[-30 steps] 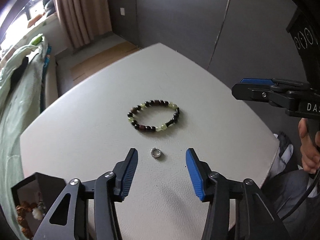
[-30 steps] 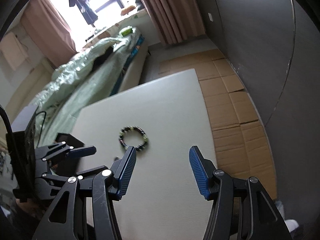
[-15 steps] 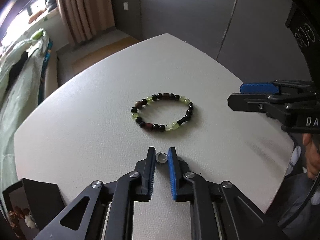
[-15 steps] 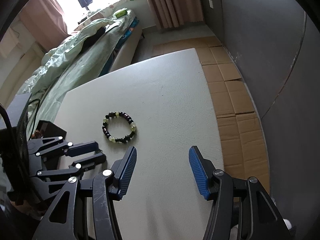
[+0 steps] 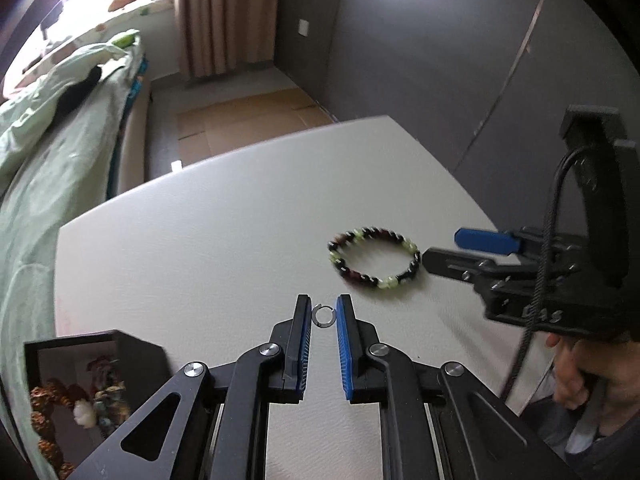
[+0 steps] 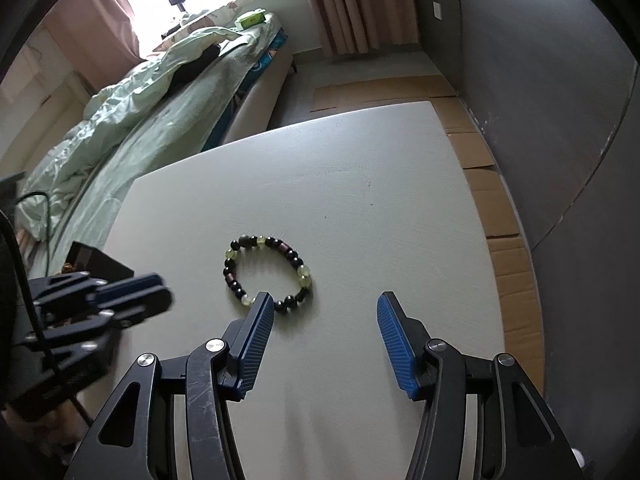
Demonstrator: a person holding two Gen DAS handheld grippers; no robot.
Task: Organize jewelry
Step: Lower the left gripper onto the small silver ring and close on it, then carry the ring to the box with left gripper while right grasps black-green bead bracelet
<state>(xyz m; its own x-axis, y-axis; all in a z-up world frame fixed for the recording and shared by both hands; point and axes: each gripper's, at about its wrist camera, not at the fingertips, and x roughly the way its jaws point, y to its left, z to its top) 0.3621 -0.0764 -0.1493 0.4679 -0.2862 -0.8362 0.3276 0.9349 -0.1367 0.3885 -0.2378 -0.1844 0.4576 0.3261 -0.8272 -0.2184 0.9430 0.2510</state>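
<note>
Left wrist: ring (image 5: pixel 323 315) pinched between fingers (image 5: pixel 304 322).

Jewelry loose on the table (image 5: pixel 200 240): one beaded bracelet (image 5: pixel 374 258), one small metal ring (image 5: pixel 323 315). One open black box (image 5: pixel 92 396) at the table's edge, holding several beaded pieces, count unclear. Grippers: two, left gripper (image 5: pixel 323 316) and right gripper (image 6: pixel 325 308).

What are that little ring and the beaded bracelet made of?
The ring, pinched in the left gripper, looks like polished silvery metal: it glints. The bracelet mixes glossy dark beads with translucent pale-green ones, possibly stone or glass; the pictures can't settle which.
</note>
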